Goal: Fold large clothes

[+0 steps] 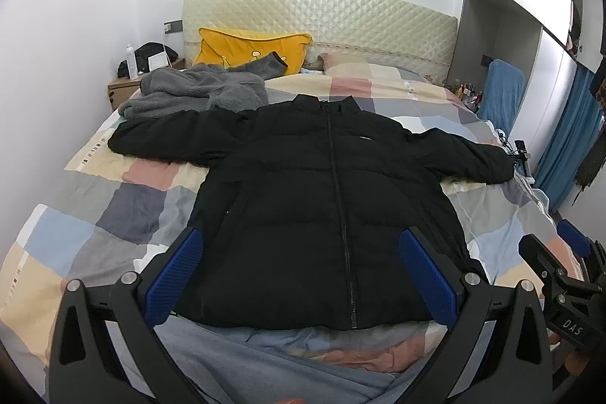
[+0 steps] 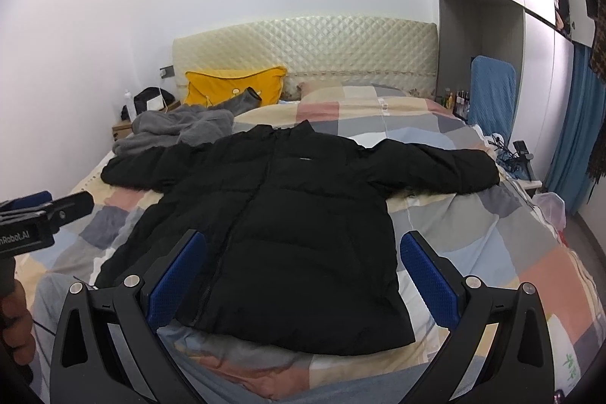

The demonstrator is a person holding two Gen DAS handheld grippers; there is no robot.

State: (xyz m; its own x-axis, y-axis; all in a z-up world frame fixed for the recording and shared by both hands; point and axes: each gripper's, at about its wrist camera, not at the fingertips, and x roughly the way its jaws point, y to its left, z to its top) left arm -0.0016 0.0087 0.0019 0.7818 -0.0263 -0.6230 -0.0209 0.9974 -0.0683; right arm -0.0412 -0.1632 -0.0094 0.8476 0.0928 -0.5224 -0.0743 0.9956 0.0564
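A black puffer jacket [image 1: 314, 199] lies flat and face up on the bed, zipped, with both sleeves spread out sideways. It also shows in the right wrist view [image 2: 288, 233]. My left gripper [image 1: 299, 252] is open and empty, held above the jacket's hem. My right gripper [image 2: 303, 252] is open and empty, above the hem toward the jacket's right side. The right gripper's body shows at the right edge of the left wrist view [image 1: 560, 275]. The left gripper's body shows at the left edge of the right wrist view [image 2: 34, 214].
The bed has a patchwork quilt [image 1: 125, 199] and a cream quilted headboard [image 1: 322, 17]. A grey fleece garment [image 1: 197, 93] and a yellow pillow [image 1: 250, 52] lie near the head. A nightstand [image 1: 125, 89] stands at left. A blue chair [image 1: 503, 93] and blue curtain [image 1: 568, 142] are at right.
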